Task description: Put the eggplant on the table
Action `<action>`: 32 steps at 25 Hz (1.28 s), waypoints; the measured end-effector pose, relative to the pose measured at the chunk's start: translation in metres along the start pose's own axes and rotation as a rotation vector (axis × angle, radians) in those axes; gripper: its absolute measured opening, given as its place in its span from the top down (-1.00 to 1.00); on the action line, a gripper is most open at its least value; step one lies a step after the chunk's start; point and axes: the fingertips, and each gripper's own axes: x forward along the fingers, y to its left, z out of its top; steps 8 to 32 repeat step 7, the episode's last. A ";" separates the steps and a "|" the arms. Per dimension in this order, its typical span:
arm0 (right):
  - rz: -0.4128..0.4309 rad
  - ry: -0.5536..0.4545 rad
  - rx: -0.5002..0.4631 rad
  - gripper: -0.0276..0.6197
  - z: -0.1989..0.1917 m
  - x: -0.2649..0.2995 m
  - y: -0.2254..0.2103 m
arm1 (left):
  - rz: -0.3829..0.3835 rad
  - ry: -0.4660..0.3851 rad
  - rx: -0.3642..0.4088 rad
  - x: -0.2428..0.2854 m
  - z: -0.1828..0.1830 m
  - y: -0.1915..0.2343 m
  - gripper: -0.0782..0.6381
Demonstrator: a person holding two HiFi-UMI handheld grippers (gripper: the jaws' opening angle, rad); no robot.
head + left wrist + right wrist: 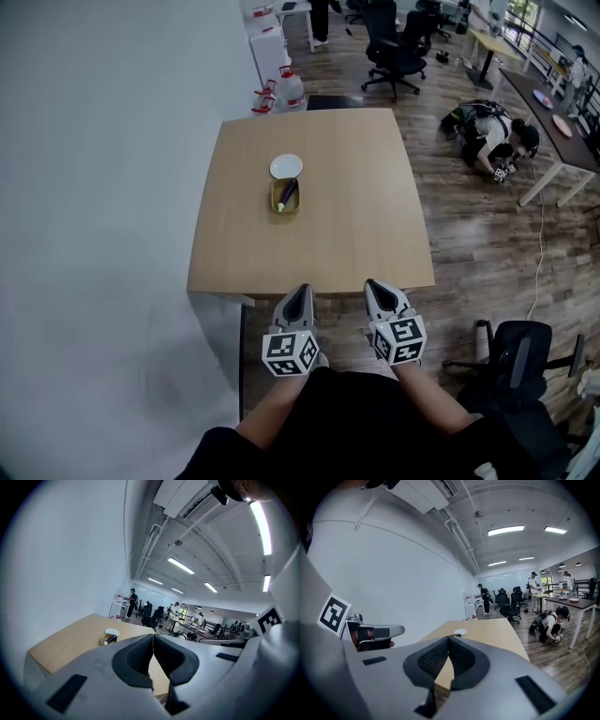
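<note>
- Found the left gripper [302, 289] at lower centre of the head view, over the floor [337, 319] just short of the table's near edge; jaws pressed together, nothing between them.
- Found the right gripper [372, 283] just beside it to the right, level with it; jaws likewise closed flat on each other and empty, as seen in the right gripper view.
- Noted a black chair [517, 356] at lower right of the head view, well apart from both grippers.
- Saw the wooden table [356, 216] filling the middle of the head view, with a white wall [94, 187] along its left side.
- Spotted the eggplant [288, 194] left of the table's centre, lying inside a yellow dish [277, 201], not on the bare tabletop and well apart from both grippers.
- Saw a white plate [286, 166] just above the dish in the frame, touching it or nearly so.
- Noted water jugs [281, 91] on the floor beyond the table's far left corner.
- Made out office chairs [394, 52] near the top centre, farther off.
- Saw a person [492, 136] crouched on the floor at upper right.
</note>
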 end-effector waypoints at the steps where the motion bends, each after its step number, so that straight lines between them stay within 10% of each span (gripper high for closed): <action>1: -0.005 0.001 -0.002 0.73 0.000 0.000 0.000 | 0.000 -0.001 0.005 -0.001 0.000 0.001 0.74; 32: -0.012 -0.004 0.015 0.73 -0.002 0.001 0.007 | -0.001 0.003 0.007 -0.006 -0.003 0.009 0.74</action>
